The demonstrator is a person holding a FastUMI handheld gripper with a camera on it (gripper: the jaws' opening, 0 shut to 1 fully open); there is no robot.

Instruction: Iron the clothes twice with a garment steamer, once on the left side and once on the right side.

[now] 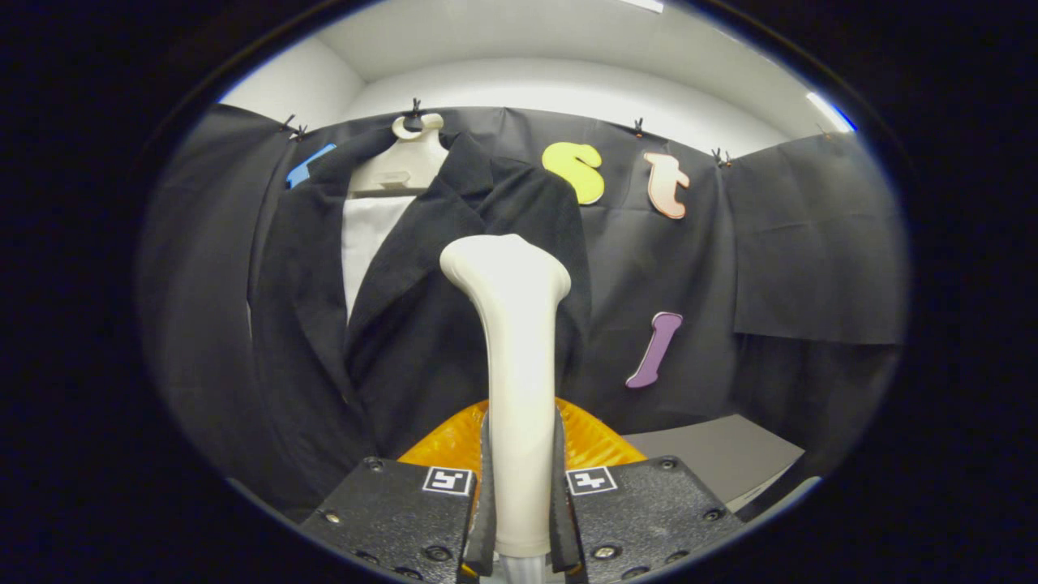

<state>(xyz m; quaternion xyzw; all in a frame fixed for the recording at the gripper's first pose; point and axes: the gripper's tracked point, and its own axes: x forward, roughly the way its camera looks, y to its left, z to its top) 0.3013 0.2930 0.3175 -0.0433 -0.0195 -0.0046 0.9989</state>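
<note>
Black cloth walls the booth, and against it hangs a dark jacket [405,324] on a pale hanger [403,166], open at the front over a white shirt [366,235]. With the jacket as the landmark, a grey surface [714,458] lies low and off to its far side, well beyond the hem.

The gripper [519,495] has both fingers pressed against the handle of the steamer [511,357], one on each side, so it is pinching the tool firmly. The steamer stands upright between the fingers, its flared head level with the jacket's chest and lined up over the panel farther from the shirt opening. An orange part [592,438] shows just behind the handle, low against the hem; I cannot tell what it is.

Whether the head touches the cloth cannot be told from here. I judge the work to be at a pass on one side of the jacket, near its upper end. The next move would call for keeping the head flat to the fabric and drawing it along that panel, then shifting across the opening to the other panel.
</note>
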